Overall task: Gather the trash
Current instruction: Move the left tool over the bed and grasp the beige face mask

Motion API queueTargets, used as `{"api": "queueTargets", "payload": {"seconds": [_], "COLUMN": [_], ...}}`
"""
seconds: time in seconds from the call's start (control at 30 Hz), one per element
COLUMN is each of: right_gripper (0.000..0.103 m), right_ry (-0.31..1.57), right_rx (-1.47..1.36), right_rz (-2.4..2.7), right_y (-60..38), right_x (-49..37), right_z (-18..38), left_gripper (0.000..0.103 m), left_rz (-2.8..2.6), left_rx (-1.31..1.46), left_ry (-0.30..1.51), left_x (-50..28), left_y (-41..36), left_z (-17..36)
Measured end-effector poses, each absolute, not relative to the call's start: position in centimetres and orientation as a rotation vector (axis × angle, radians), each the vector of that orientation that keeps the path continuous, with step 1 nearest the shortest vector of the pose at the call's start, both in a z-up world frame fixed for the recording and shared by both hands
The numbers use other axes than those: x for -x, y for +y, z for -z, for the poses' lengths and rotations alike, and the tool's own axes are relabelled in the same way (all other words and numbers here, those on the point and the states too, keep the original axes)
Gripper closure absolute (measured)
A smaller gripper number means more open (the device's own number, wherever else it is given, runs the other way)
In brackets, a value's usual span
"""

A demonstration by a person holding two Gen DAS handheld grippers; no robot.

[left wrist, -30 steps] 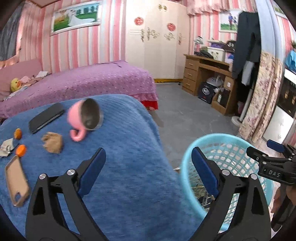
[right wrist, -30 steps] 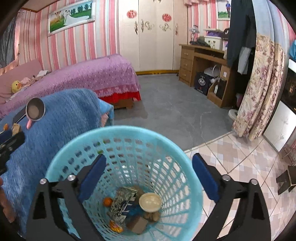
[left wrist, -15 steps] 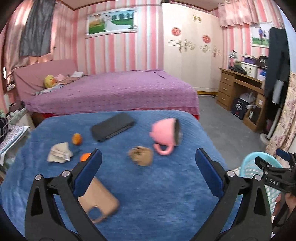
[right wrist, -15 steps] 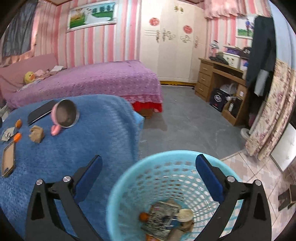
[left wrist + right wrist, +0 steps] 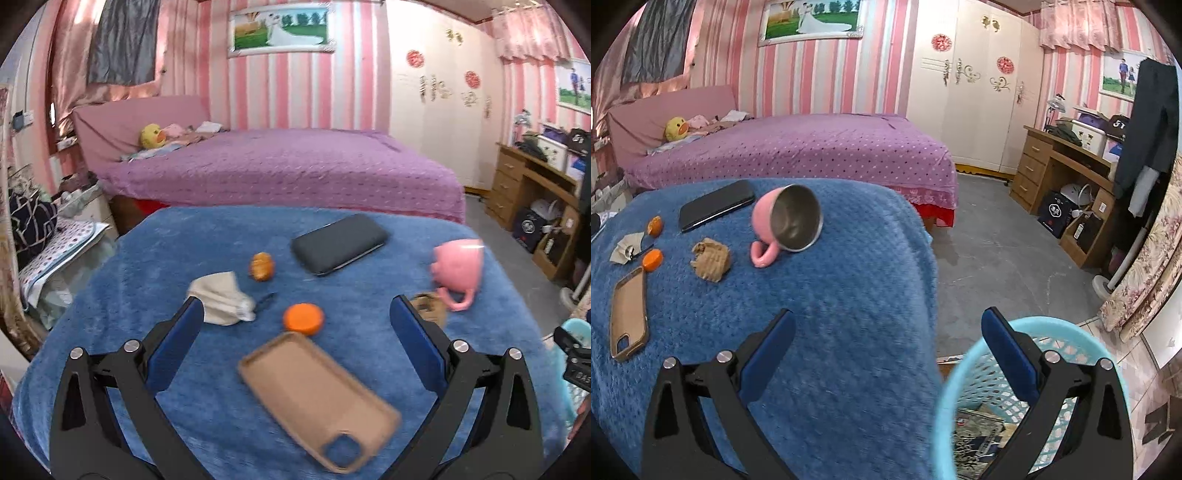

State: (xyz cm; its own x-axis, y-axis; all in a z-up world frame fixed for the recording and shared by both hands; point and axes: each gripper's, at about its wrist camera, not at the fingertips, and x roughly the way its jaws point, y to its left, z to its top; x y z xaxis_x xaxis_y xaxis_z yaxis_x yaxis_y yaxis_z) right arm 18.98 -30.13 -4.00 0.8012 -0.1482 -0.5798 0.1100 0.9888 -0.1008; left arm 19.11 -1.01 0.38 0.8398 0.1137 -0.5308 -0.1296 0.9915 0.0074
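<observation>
Crumpled brown paper (image 5: 711, 259) lay mid-blanket (image 5: 849, 295), just beside a tipped pink cup (image 5: 786, 221); white tissue (image 5: 221, 297) and orange bits (image 5: 303, 318) sat nearer the left edge. Both the left gripper (image 5: 295, 328) and right gripper (image 5: 886, 332) were spread, empty. The basket (image 5: 964, 369) stood off the blanket's right edge.

The left gripper (image 5: 295, 321) is held wide open above a blue fleece blanket (image 5: 177, 251). A tan rubber phone case (image 5: 317, 384), orange round cap (image 5: 303, 318) and crumpled white tissue (image 5: 221, 297) are seen near it.
</observation>
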Motion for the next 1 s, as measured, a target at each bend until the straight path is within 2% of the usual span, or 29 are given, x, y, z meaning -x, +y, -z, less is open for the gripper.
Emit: {"api": "queueTargets", "payload": {"seconds": [0.43, 1.0], "right_gripper": [0.005, 0.005], "right_ry": [0.676, 0.719], "right_rx": [0.112, 0.145], "right_rz": [0.062, 0.035], "right_y": [-22.9, -20.5], "right_x": [-22.3, -23.7], "right_z": [6.1, 7.3], "left_gripper": [0.006, 0.006], "left_rz": [-0.207, -0.238], "left_rx": [0.117, 0.194], "left_ry": [0.699, 0.823], "left_x": [-21.5, -24.3], "left_y": [7.9, 14.4], "left_z": [3.7, 7.4]}}
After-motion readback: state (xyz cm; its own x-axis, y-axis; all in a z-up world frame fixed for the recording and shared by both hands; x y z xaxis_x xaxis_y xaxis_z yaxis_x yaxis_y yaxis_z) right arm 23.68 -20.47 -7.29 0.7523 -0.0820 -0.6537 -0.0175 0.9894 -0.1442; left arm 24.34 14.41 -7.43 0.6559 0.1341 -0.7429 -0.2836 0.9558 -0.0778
